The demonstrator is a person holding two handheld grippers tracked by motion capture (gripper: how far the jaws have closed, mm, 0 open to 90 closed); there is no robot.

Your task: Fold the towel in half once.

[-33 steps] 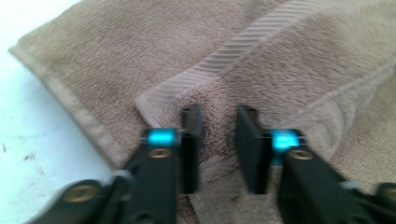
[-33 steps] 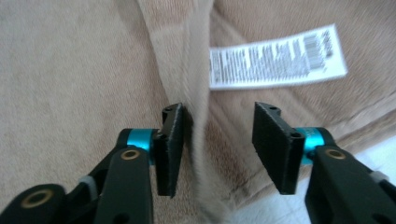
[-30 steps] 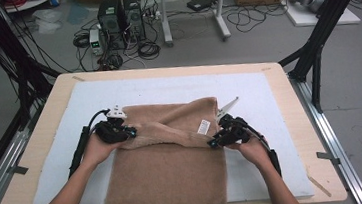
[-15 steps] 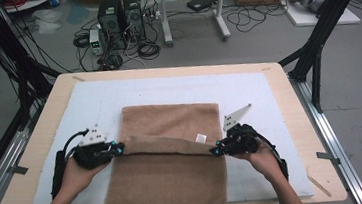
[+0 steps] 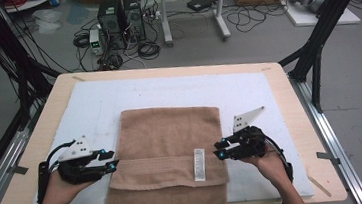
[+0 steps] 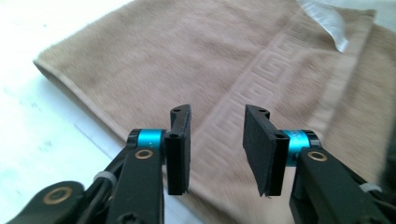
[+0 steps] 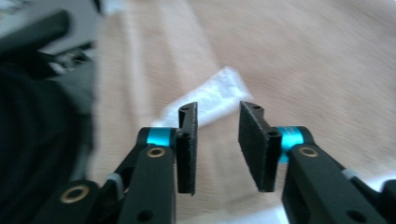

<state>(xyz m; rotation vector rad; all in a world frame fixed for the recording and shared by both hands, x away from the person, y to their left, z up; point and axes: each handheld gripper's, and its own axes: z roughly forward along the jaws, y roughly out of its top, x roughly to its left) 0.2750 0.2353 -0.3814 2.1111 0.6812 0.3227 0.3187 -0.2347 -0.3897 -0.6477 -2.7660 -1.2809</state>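
Note:
A brown towel (image 5: 169, 133) lies on the white mat, its near part folded over and hanging off the table's front edge. A white label (image 5: 199, 164) sits on the folded band. My left gripper (image 5: 110, 162) is open just off the towel's left edge, nothing between its jaws. My right gripper (image 5: 219, 153) is open at the towel's right edge, also holding nothing. In the left gripper view the open gripper (image 6: 217, 149) hangs over the towel (image 6: 196, 60) and its key-pattern border. In the right gripper view the open gripper (image 7: 217, 147) points at the label (image 7: 212, 100) on the towel (image 7: 299, 56).
A white mat (image 5: 94, 105) covers the wooden table (image 5: 289, 96). Black frame legs (image 5: 314, 49) stand at the table's right and left. Computers and cables (image 5: 121, 22) lie on the floor beyond the far edge.
Both grippers pulled the towel's far edge toward the person, laid it as a fold, then let go. They now stand open just outside the towel's sides.

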